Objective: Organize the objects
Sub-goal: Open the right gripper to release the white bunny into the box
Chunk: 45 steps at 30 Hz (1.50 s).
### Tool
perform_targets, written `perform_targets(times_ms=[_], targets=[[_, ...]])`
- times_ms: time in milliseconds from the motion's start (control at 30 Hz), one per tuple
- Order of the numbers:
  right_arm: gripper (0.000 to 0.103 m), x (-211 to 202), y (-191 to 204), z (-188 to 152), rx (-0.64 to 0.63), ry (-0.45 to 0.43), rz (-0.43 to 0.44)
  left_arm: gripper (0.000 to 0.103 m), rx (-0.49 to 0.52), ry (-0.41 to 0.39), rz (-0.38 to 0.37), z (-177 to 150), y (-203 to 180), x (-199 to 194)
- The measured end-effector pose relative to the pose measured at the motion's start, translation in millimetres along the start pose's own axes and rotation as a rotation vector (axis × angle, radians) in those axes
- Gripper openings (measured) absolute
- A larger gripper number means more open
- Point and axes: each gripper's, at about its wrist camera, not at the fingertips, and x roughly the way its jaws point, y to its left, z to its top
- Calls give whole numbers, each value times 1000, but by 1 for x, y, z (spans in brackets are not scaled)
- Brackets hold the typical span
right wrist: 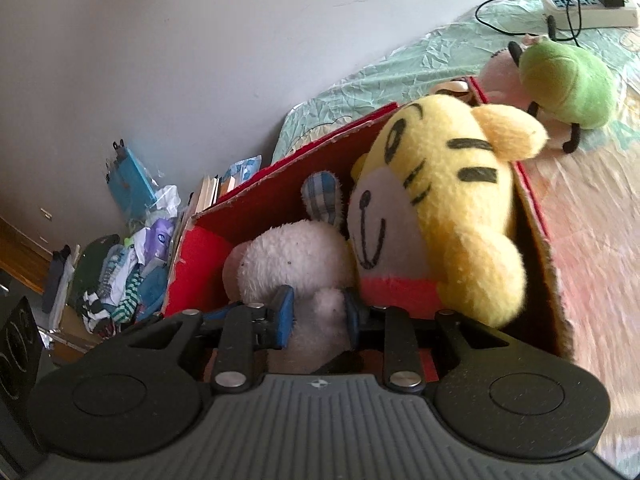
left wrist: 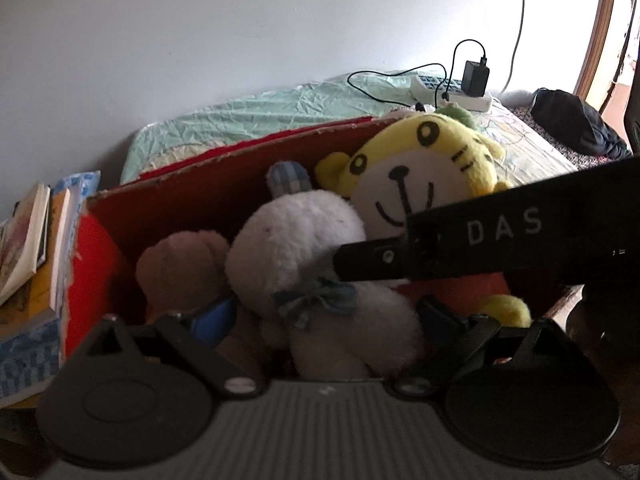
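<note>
A red cardboard box (left wrist: pixel 192 208) (right wrist: pixel 260 204) on the bed holds several plush toys. A white bunny (left wrist: pixel 296 236) (right wrist: pixel 288 264) with a blue bow lies in the middle. A yellow tiger (left wrist: pixel 420 168) (right wrist: pixel 448 208) leans behind it, and a brown plush (left wrist: pixel 180 268) sits on its left. My right gripper (right wrist: pixel 318 312) (left wrist: pixel 348 264) is shut on the bunny, its blue pads (right wrist: pixel 285 312) pinching white fur. My left gripper (left wrist: pixel 324 316) is open, its fingers wide on either side of the bunny's body. A green plush (right wrist: pixel 568 84) and a pink plush (right wrist: pixel 496 72) lie on the bed beyond the box.
A white power strip (left wrist: pixel 452 90) (right wrist: pixel 588 8) with a black charger and cables lies on the mint sheet (left wrist: pixel 260 116). Books (left wrist: pixel 28 248) are stacked left of the box. A pile of clothes (right wrist: pixel 120 280) covers the floor by the wall. A dark bag (left wrist: pixel 576 124) sits far right.
</note>
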Motion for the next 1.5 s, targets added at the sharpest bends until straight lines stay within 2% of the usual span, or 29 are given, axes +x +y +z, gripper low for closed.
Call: perform_targets(times_ms=[133,267,1000,1500], targets=[[27,-5,-2,-2,8,-7,0,97,-8,14,26,2,-3,-5],[20,-7,0,-4,-15,-12,-33,97,-10,17,46,3,-6,-8],[21,-50,9,-27,-67,-103,-83,99,-1,13,156,-1,-34,-42],[24,-82,19,-47,-91,-144,-66,100,-40,-15,210,-11,-50,-83]])
